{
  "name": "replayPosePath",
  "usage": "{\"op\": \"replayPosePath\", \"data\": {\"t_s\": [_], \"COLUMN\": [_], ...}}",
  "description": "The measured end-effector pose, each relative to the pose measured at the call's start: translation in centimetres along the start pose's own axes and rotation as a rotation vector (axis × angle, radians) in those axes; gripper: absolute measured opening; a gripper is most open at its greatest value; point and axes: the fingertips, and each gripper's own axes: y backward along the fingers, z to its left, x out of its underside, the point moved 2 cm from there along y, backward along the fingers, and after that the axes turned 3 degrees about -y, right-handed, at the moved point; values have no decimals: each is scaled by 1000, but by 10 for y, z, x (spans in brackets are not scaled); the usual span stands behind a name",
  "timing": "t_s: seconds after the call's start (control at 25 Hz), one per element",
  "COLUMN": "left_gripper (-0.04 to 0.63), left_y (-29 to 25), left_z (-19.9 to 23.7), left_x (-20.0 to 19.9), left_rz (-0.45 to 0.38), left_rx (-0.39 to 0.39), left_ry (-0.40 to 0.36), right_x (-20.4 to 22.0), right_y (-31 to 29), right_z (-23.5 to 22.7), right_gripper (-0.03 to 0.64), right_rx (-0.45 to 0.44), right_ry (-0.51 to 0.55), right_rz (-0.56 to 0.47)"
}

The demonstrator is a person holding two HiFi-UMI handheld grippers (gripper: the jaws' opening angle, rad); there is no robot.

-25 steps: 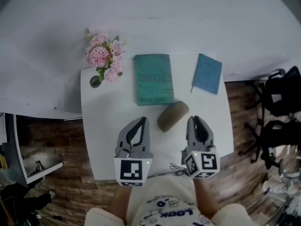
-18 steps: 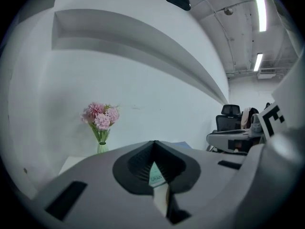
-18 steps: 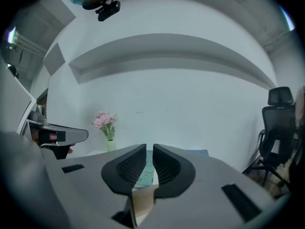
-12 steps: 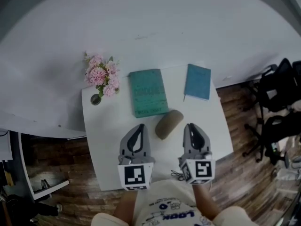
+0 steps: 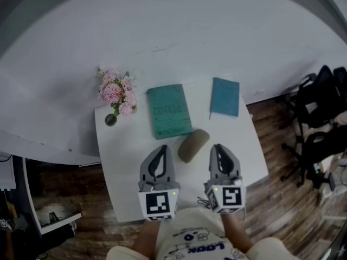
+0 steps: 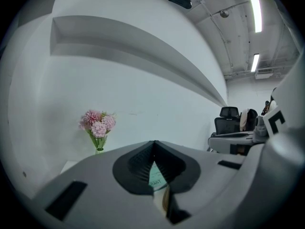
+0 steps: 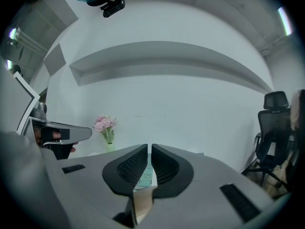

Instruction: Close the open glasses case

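The olive-brown glasses case lies on the small white table with its lid down, just in front of the green book. My left gripper hovers to the case's left with its jaws together and nothing in them. My right gripper hovers to the case's right. Its jaws have just been closing, and only a thin slit with nothing in it remains. In the left gripper view the left gripper is shut. In the right gripper view the right gripper shows the same slit, with the tan case below it.
A green book and a blue notebook lie at the table's back. Pink flowers in a small vase stand at the back left corner. Black office chairs stand to the right on a wooden floor. A white wall rises behind.
The head view has pulled back, so the table looks smaller. Both grippers have lifted a little and still flank the case. The right jaws have narrowed.
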Motion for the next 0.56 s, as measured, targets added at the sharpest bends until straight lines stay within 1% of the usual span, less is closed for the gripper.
{"op": "replayPosePath", "data": {"t_s": [0.24, 0.56], "left_gripper": [3, 2], "left_y": [0, 2], "left_z": [0, 0], "left_x": [-1, -2], "left_rz": [-3, -8], "left_rx": [0, 0], "left_ry": [-6, -9], "right_x": [-4, -4], "right_y": [-3, -1], "right_z": [-3, -4], "right_gripper": [26, 26], "right_rx": [-1, 13], "right_ry": [18, 25], "right_rz": [-30, -20]}}
